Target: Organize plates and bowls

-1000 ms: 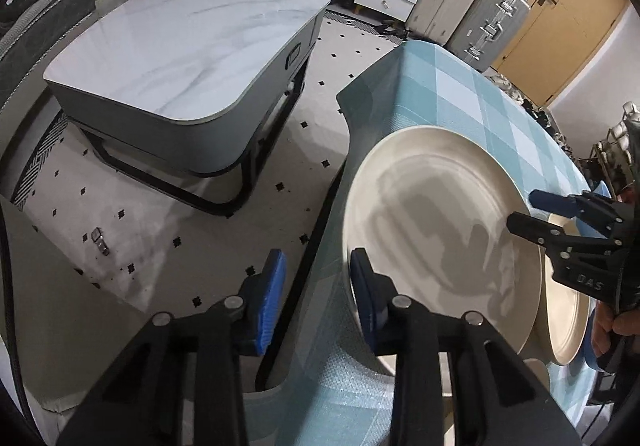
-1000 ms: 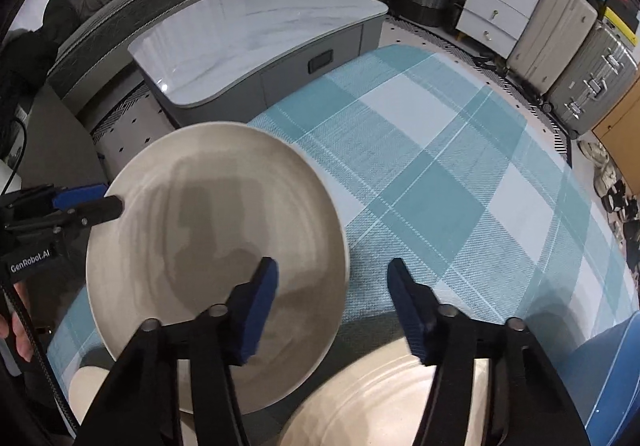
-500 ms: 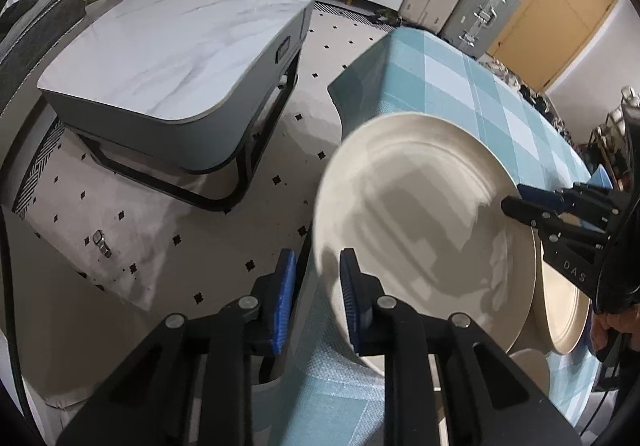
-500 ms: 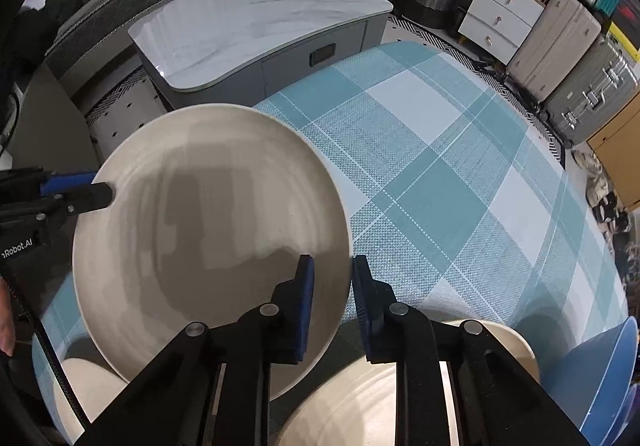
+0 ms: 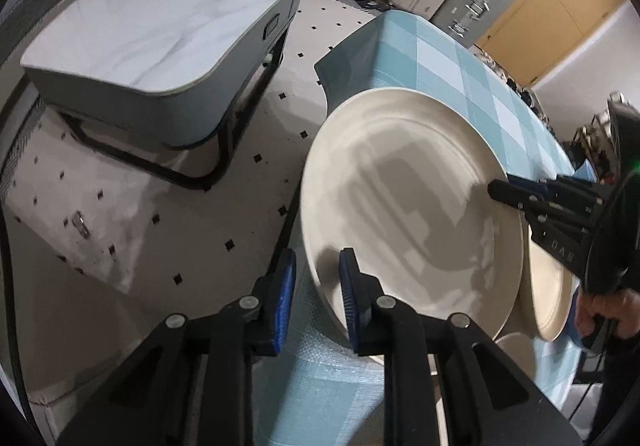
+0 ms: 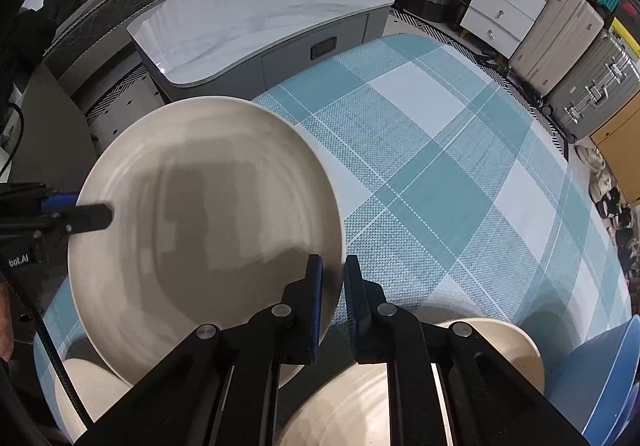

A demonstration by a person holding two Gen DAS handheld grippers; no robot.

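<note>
1. Large cream plate (image 6: 208,230), tilted above the checked bench (image 6: 440,174), spans both tools.
2. Left tool (image 5: 316,296) and right tool (image 6: 333,300): narrow, each clamped on opposite rim edges.
3. Risk: thin rim grips may slip if hands diverge, dropping it onto the second plate (image 6: 400,398).

1. Left gripper (image 5: 316,298): black angular arms, ribbed blue pads, round silver screws
2. Right gripper (image 6: 333,306): same build; pale letters "DAS" on its black body, seen from left wrist
3. Black cable (image 6: 44,346) trailing beside "bot.AI" marking
</note>
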